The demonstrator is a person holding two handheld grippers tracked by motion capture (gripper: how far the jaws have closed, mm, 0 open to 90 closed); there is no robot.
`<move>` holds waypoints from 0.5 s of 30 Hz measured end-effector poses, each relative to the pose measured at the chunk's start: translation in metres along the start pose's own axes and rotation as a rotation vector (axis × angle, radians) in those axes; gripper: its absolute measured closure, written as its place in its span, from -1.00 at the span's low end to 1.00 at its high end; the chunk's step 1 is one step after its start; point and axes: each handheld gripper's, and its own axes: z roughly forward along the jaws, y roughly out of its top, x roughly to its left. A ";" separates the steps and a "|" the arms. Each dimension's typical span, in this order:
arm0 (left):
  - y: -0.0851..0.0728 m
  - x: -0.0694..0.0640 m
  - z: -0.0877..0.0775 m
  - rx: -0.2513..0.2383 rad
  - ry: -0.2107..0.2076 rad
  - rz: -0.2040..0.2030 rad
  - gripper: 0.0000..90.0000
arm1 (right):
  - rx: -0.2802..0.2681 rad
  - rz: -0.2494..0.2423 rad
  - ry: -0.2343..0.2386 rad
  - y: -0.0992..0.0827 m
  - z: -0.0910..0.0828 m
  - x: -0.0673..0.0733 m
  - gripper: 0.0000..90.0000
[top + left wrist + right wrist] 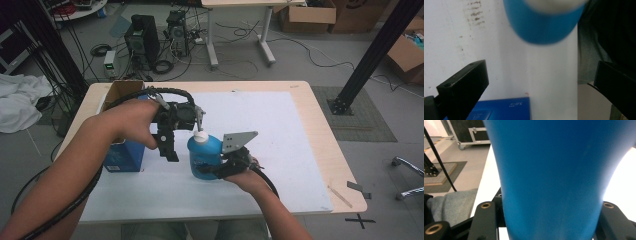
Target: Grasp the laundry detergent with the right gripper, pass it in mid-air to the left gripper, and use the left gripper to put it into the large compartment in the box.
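Note:
A blue bottle (204, 156) with a white cap (201, 136) stands upright on the white mat (290, 145). My right gripper (221, 167) is shut on the bottle's lower body from the right; in the right gripper view the blue bottle (549, 177) sits between the black jaws of my right gripper (546, 225). My left gripper (185, 131) hovers just left of and above the cap, open. In the left gripper view my left gripper (541, 85) has its jaws spread wide, with the blurred bottle (544, 27) ahead and nothing between them.
A blue box (125, 156) stands on the mat left of the bottle, under my left forearm, and appears as the blue box (499, 110). A cardboard box (122, 91) sits at the table's back left. A thin stick (340, 196) lies near the front right corner.

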 end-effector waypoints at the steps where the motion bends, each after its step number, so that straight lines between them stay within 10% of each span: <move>1: 0.001 -0.001 0.001 0.000 0.000 0.002 -1.00 | -0.001 -0.001 0.005 0.001 0.003 0.000 0.00; 15: 0.009 -0.005 0.003 0.020 0.011 -0.002 -1.00 | -0.018 -0.022 0.064 0.014 0.036 0.002 0.00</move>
